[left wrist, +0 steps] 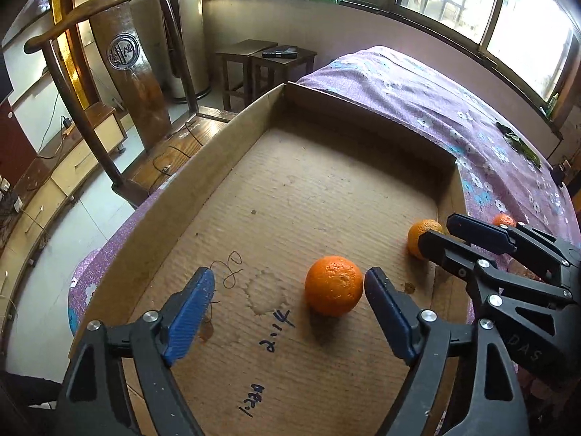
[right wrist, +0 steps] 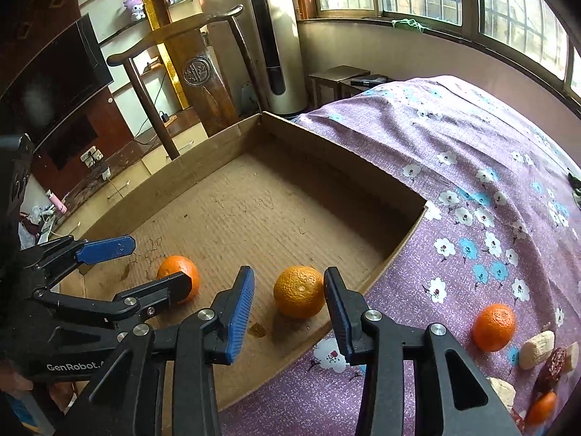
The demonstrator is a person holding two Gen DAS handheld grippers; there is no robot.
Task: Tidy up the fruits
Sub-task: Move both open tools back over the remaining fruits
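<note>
A shallow cardboard box (left wrist: 174, 196) lies on a purple flowered bedspread (right wrist: 472, 167). Two oranges rest on its floor. My left gripper (left wrist: 290, 279) stands open over the box, and one orange (left wrist: 334, 285) sits between its blue pads, up against the right one. My right gripper (right wrist: 290, 274) is open around the other orange (right wrist: 299, 290); that fruit leans on the right pad with a gap to the left pad. Each gripper shows in the other's view: the right gripper (left wrist: 441, 230) and the left gripper (right wrist: 152, 261). A third orange (right wrist: 494, 327) lies on the bedspread outside the box.
Beside the third orange lie pale cork-like pieces (right wrist: 537, 345), a red date (right wrist: 553, 363) and a smaller orange (right wrist: 541, 408). A dark wooden chair (left wrist: 127, 72) stands beyond the box's far left wall. Two small stools (left wrist: 265, 61) sit under the windows.
</note>
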